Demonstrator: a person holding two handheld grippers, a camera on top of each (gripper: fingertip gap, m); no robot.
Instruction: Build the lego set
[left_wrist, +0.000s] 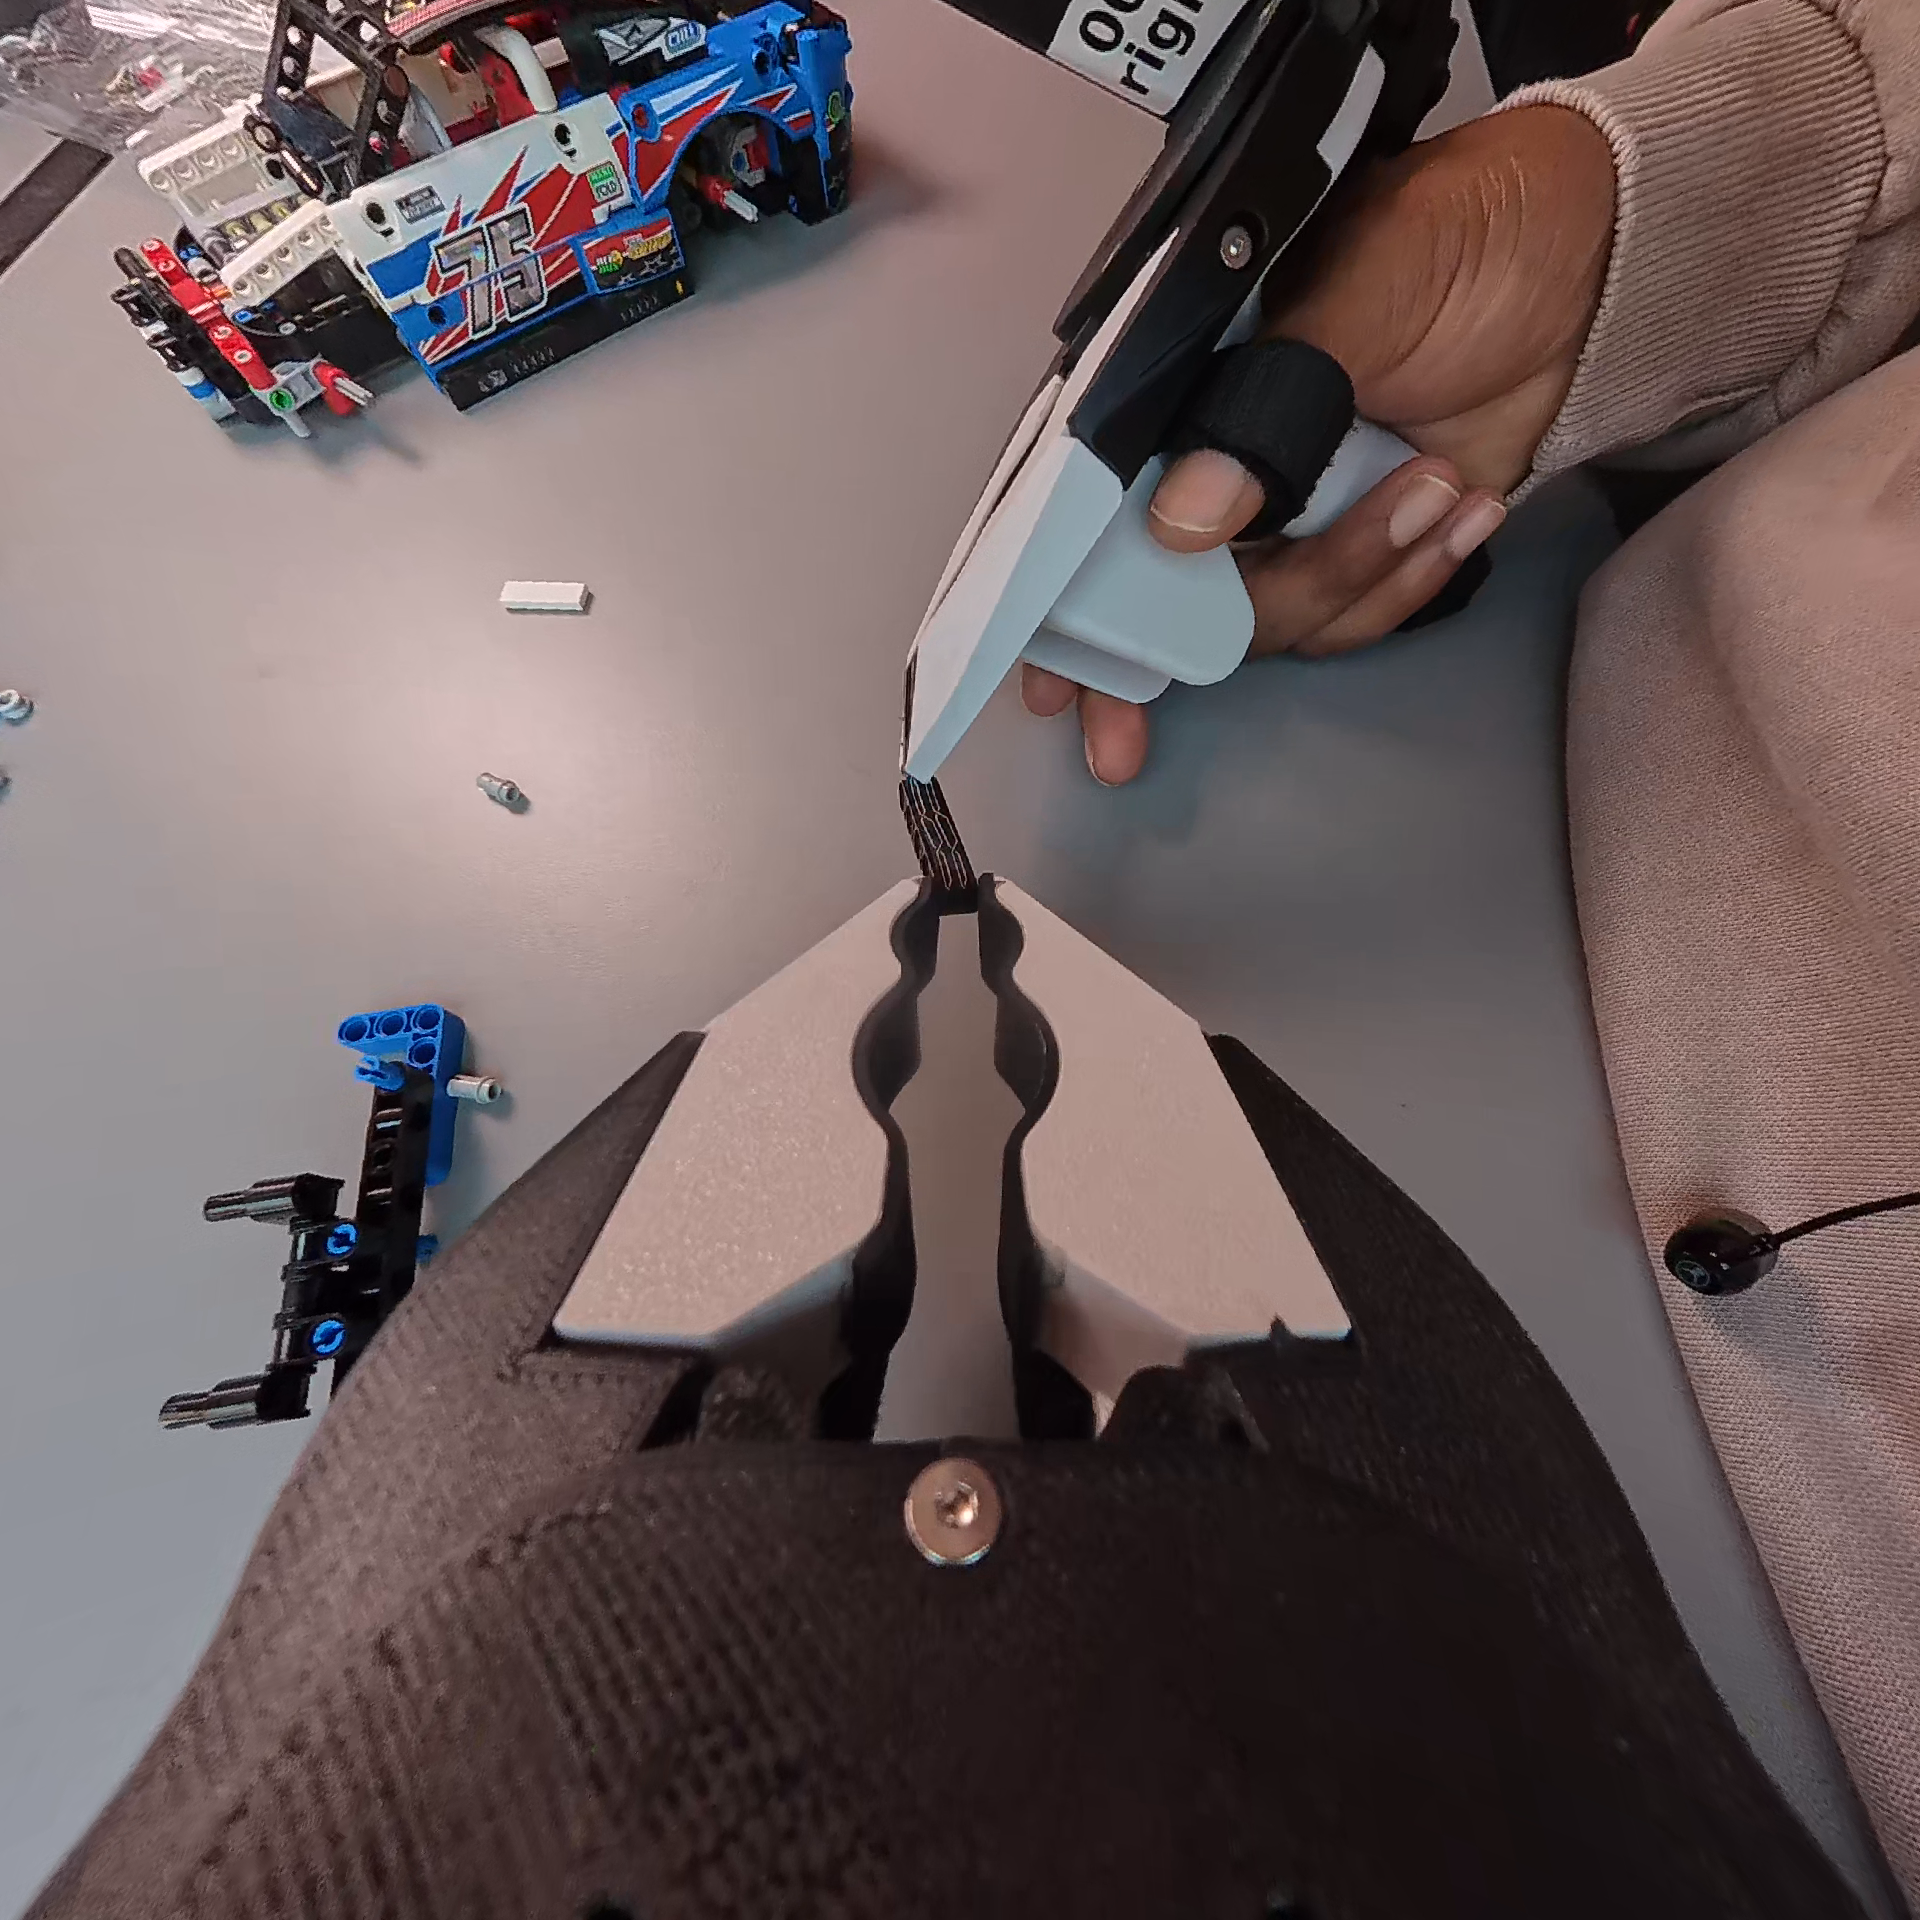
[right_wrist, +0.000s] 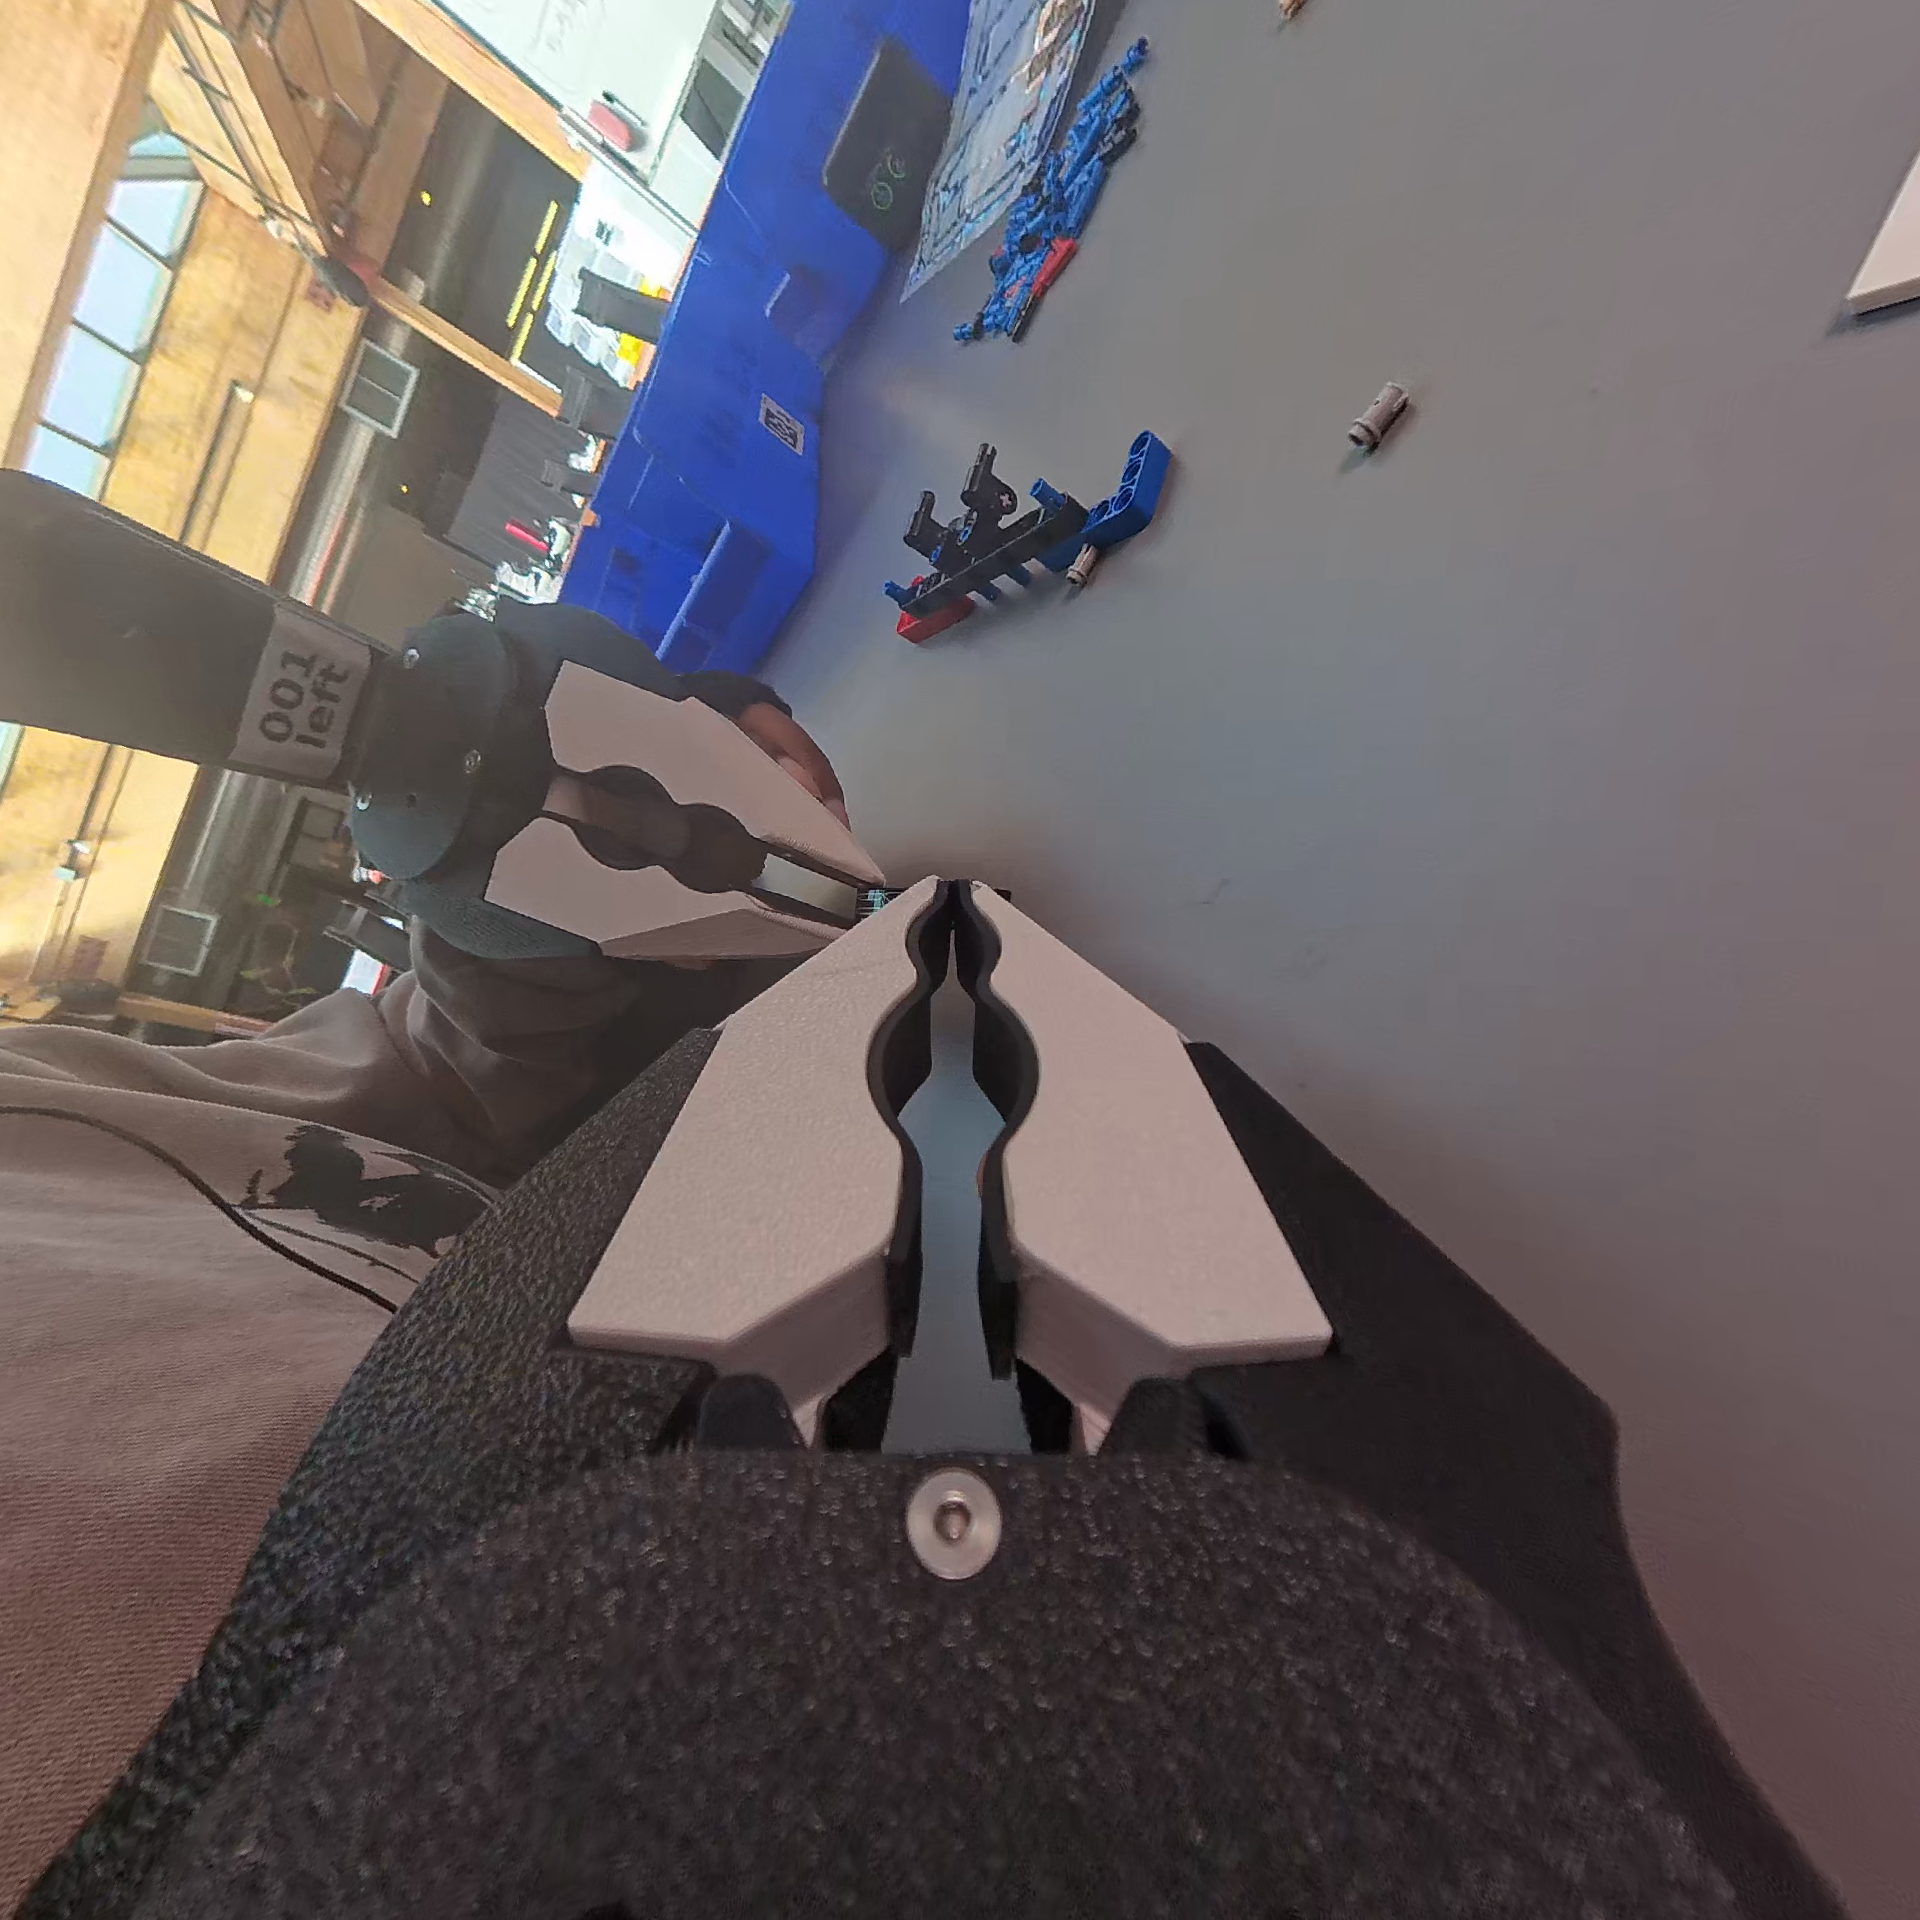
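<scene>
A small black strip (left_wrist: 938, 836) with a pale line pattern is held between both grippers just above the grey table (left_wrist: 727, 520). My left gripper (left_wrist: 951, 894) is shut on its near end. My right gripper (left_wrist: 914, 771) comes down from the upper right and is shut on its far end. In the right wrist view my right gripper (right_wrist: 956, 888) has its tips pinched together, and the left gripper (right_wrist: 868, 888) meets it tip to tip from the left. Only a sliver of the strip (right_wrist: 878, 900) shows there. The partly built race car (left_wrist: 499, 208) stands at the back left.
A blue and black sub-assembly (left_wrist: 353, 1195) lies to the left; it also shows in the right wrist view (right_wrist: 1029, 530). A white tile (left_wrist: 544, 596) and a grey pin (left_wrist: 503, 792) lie loose. A pile of blue parts (right_wrist: 1049, 197), a booklet (right_wrist: 997, 135) and a blue bin (right_wrist: 727, 416) are farther off. Only a small space, under 4 cm, lies between the two pairs of fingers. From the right gripper's tips to the partly built race car (left_wrist: 499, 208) is close to 25 cm.
</scene>
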